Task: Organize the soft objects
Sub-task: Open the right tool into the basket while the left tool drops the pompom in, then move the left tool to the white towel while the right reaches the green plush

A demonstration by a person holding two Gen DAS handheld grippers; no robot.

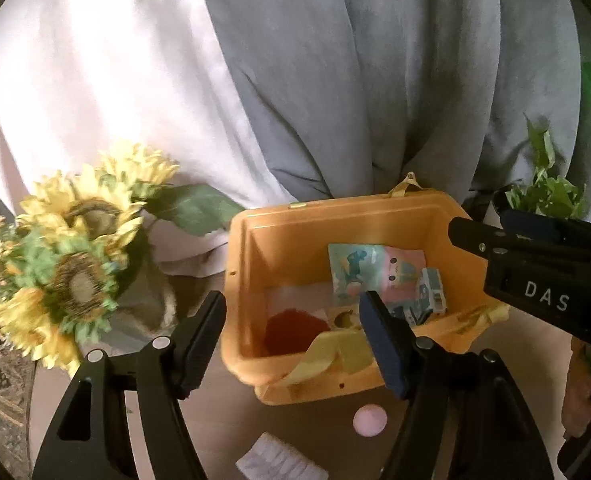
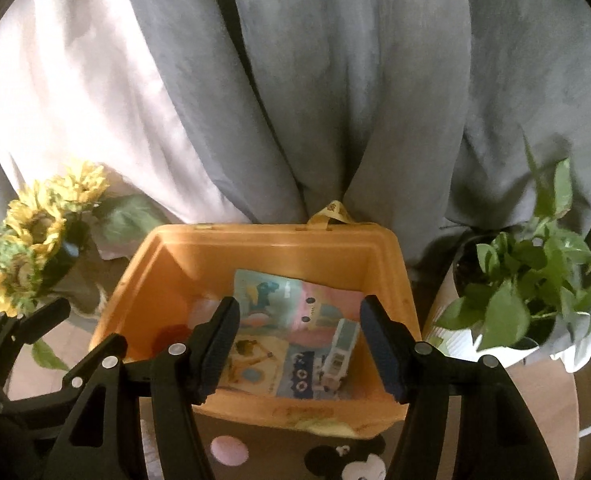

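An orange plastic bin (image 1: 283, 240) (image 2: 199, 256) stands on the table against the curtain. Inside lie a pastel cloth book (image 1: 375, 276) (image 2: 291, 312), a small white-blue packet (image 1: 431, 292) (image 2: 341, 350) and a red soft object (image 1: 295, 330). A pale yellow cloth (image 1: 331, 354) hangs over the bin's front rim. A pink round puff (image 1: 370, 421) (image 2: 229, 451) and a white ribbed cloth (image 1: 279, 460) lie on the table in front. My left gripper (image 1: 295, 340) is open and empty over the bin's front left. My right gripper (image 2: 299, 348) is open and empty above the bin.
Artificial sunflowers (image 1: 67, 248) (image 2: 31, 236) stand left of the bin. A potted green plant (image 2: 523, 280) (image 1: 543, 192) stands to its right. Grey and white curtains (image 2: 335, 80) hang behind. A black-and-white mouse plush (image 2: 359, 464) lies at the table's front.
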